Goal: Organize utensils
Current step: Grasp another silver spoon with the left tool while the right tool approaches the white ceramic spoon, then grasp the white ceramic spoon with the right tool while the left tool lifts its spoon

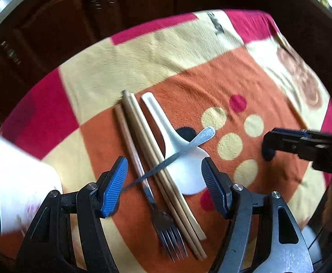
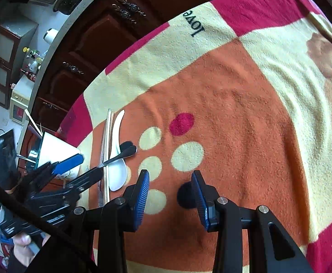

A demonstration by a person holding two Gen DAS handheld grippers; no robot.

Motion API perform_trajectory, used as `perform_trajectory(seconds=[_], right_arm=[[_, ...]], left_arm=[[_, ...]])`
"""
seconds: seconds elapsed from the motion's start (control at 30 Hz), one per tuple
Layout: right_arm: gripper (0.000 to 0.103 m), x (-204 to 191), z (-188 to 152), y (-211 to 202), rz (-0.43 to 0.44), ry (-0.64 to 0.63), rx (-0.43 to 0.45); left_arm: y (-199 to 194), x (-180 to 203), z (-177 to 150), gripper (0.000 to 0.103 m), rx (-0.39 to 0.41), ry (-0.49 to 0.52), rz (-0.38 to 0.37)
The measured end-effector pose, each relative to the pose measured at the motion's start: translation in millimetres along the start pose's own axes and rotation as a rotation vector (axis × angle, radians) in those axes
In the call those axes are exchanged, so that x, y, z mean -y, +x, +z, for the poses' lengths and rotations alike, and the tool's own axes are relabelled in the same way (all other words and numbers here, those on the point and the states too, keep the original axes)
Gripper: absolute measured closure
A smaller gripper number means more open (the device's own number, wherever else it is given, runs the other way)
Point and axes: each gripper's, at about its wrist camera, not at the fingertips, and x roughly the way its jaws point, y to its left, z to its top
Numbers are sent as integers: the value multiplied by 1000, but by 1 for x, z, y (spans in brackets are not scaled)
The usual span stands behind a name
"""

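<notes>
On the orange patch of the blanket lie, side by side, a metal fork (image 1: 163, 225) with a brown handle, wooden chopsticks (image 1: 147, 141) and a white ceramic spoon (image 1: 179, 159). A metal utensil handle (image 1: 184, 149) lies slanted across them, its rounded end up right; its other end is blurred between the fingers. My left gripper (image 1: 164, 170) is open right above this row. My right gripper (image 2: 170, 182) is open and empty over bare blanket to the right of the row (image 2: 115, 159); it shows in the left wrist view (image 1: 302, 145) too.
A white container (image 2: 59, 150) holding several utensils stands at the blanket's left edge. Dark wooden cabinets (image 2: 93, 45) run behind the table. The patterned blanket (image 2: 245, 113) stretches wide to the right.
</notes>
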Motion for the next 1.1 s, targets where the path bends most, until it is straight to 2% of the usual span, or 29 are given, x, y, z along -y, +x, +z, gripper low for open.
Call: perform_trajectory(seconds=[0.1,0.23,0.27,0.33,0.4,0.57,0.73,0.93,1.1], right_arm=[[65,0,0,2,1,-15,-2],[65,-6,0,3,6,-33,4],[65,-7,0,3,7,-36,5],[65,-10,0,3,10,-45,7],[65,-12,0,3,11,-53,11],[65,-16,0,4,13,-61,8],[65,-18,0,5,11,-65,8],[65,-23,1,8,8,-80,3],[65,-34,2,12,6,-107,-6]], left_arm=[[13,2,4,42,-31,34,-10],[27,5,2,60,-85,71,-6],[26,5,2,61,-76,77,-3],[25,3,1,73,-82,70,1],[22,0,-1,78,-84,55,-11],[17,2,-7,83,-85,52,-18],[3,-2,-13,101,-58,-6,-54],[-16,-17,-28,102,-3,-104,-58],[-43,-31,-48,102,130,-221,-30]])
